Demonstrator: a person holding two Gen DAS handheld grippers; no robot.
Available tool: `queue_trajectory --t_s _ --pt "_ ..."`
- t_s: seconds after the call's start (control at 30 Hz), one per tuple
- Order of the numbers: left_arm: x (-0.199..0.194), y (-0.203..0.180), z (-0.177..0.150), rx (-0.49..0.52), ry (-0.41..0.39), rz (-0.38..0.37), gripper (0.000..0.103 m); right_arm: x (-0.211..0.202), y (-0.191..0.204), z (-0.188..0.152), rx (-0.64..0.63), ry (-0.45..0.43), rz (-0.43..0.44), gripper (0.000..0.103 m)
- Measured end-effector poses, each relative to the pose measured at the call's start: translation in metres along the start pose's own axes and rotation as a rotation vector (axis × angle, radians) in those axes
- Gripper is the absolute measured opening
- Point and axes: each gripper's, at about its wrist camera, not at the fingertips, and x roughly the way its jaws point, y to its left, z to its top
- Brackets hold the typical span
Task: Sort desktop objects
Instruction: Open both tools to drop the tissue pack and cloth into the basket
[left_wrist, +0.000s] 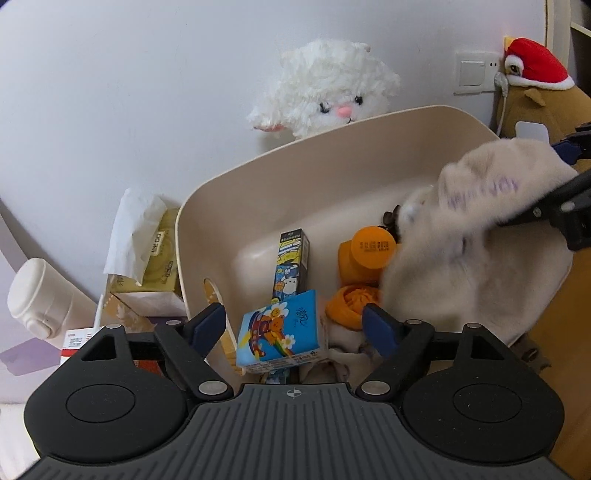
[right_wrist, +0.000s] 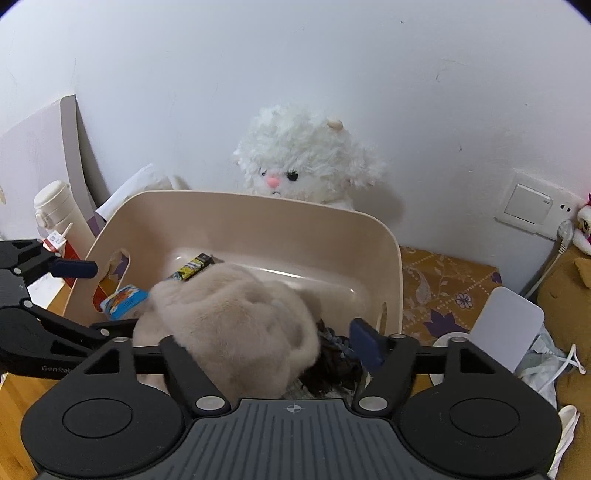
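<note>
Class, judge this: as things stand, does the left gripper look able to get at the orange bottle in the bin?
Probably yes. The left gripper is open above the bin, and the orange bottle lies exposed ahead; the beige fluffy cloth crowds only its right side.

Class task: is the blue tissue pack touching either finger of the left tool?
Apart. The left wrist view shows the blue tissue pack lying between the open left tool's fingers, with bin visible either side.

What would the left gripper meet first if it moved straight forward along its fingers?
Probably the blue tissue pack, which lies between the open left gripper fingers inside the beige bin; depth is uncertain.
</note>
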Motion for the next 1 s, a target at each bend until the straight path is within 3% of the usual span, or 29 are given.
queue_trajectory --t_s 0.07,0.2,0.7,1.0 --pt "-0.004 0.0 0.0 0.0 -0.007 0.009 0.083 -0.004 0.001 -0.002 -0.009 0.0 0.0 0.079" --pt "-0.012 -0.001 -0.002 -0.005 -0.013 0.021 0.083 -0.014 0.003 -0.006 -0.01 -0.016 0.003 0.092" --pt "-0.05 -0.003 -0.012 -0.045 -0.044 0.049 0.084 -0.053 -0.004 -0.019 0.024 -0.071 -0.025 0.101" --pt "-0.071 -0.009 -0.037 -0.131 0.005 0.041 0.085 -0.066 -0.017 -0.052 0.081 -0.041 -0.012 0.103"
